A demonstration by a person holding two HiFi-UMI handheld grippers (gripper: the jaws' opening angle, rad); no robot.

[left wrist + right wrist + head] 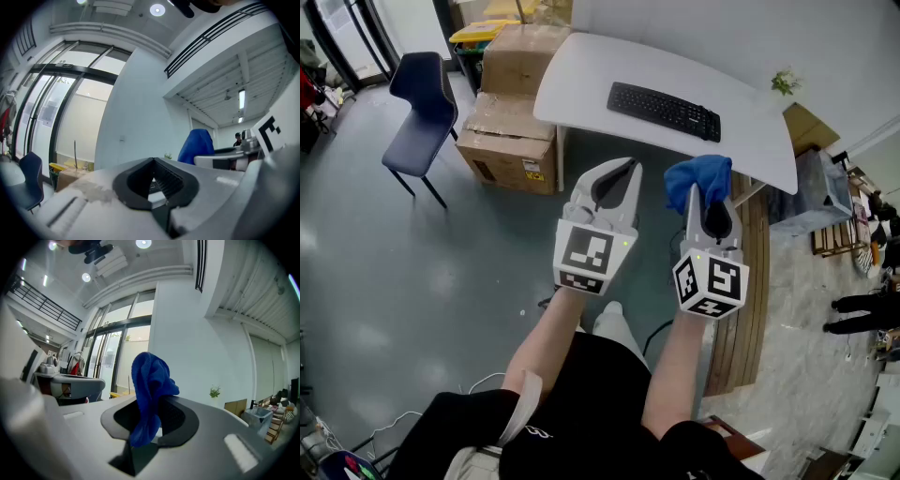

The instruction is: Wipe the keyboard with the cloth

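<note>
R gripper [711, 199] clamped mid-bunch on cloth [698, 174], which looks soft, light & floppy w/ a free wad for wiping; L gripper [625, 167] closed, empty; keyboard [664, 111] well ahead on table [581, 80].

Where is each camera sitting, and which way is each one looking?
Head view: on the person's head, looking steeply down at the white table, keyboard, both forearms, left gripper and right gripper.
Left gripper view: rides on the left gripper, looking along its shut, empty jaws toward a white wall.
Right gripper view: rides on the right gripper, looking along jaws shut on the blue cloth.
Shared: the blue cloth shows in all three views; each gripper view catches the other gripper at its side.
</note>
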